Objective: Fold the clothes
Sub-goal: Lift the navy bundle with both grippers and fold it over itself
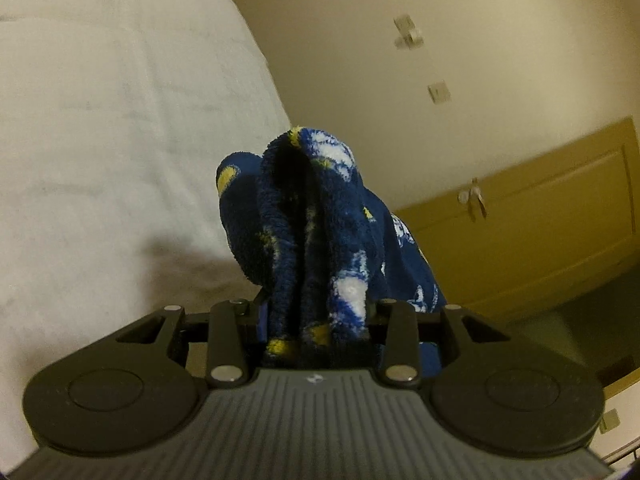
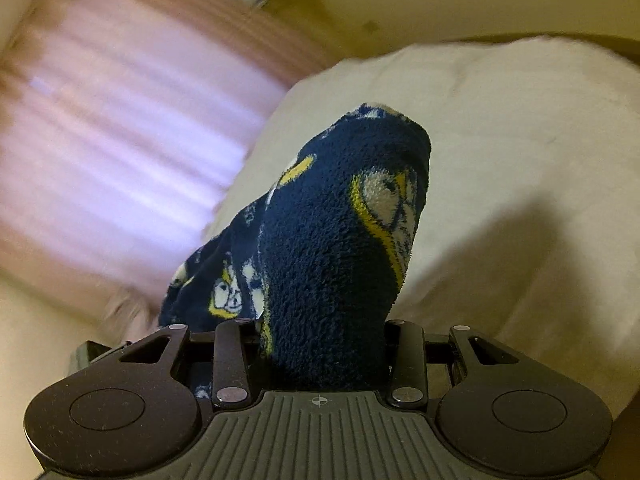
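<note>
A dark blue fleece garment (image 1: pixel 320 200) with white and yellow cartoon prints bunches up between the jaws of my left gripper (image 1: pixel 316 288), which is shut on it. The folds stand up thickly and hide both fingers. In the right wrist view another part of the same blue fleece garment (image 2: pixel 328 220) rises from my right gripper (image 2: pixel 324 312), which is also shut on it, its fingers buried in the cloth. More of the fabric trails off to the lower left there. Both bunches are lifted above the white bed sheet (image 1: pixel 120 120).
The white bed sheet (image 2: pixel 500 160) fills the right of the right wrist view. A pink curtain (image 2: pixel 120 140) is blurred at its left. A yellow-brown door (image 1: pixel 540 220) and a cream wall with a switch plate (image 1: pixel 438 92) lie beyond the bed.
</note>
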